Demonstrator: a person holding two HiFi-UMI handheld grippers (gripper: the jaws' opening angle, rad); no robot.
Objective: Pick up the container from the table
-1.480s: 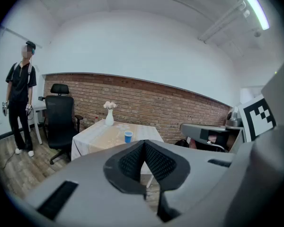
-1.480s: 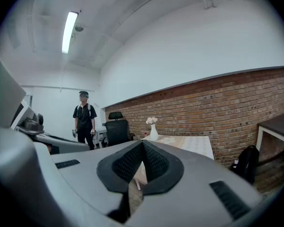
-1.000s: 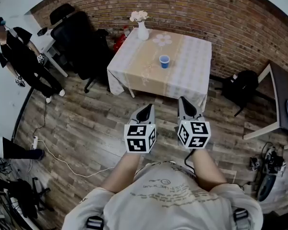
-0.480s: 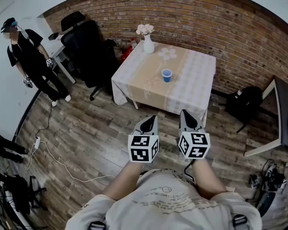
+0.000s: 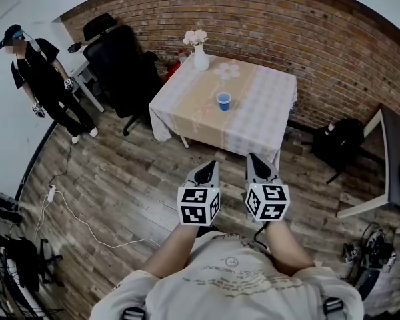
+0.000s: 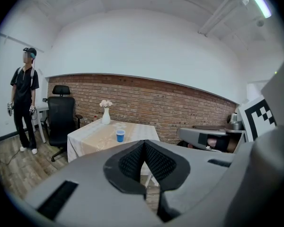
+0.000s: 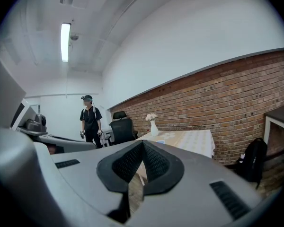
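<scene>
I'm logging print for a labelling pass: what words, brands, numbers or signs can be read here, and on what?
No text here can be read.
Shirt: faint lines of print, too blurred to read.
Marker cubes: black-and-white square patterns only, no letters or numbers.
Cup: plain blue, no label visible.

Grey left gripper (image 5: 209, 167), right gripper (image 5: 252, 159); black textured pads (image 6: 132, 163); marker cubes (image 5: 199, 207); beige printed T-shirt (image 5: 233, 280).
</scene>
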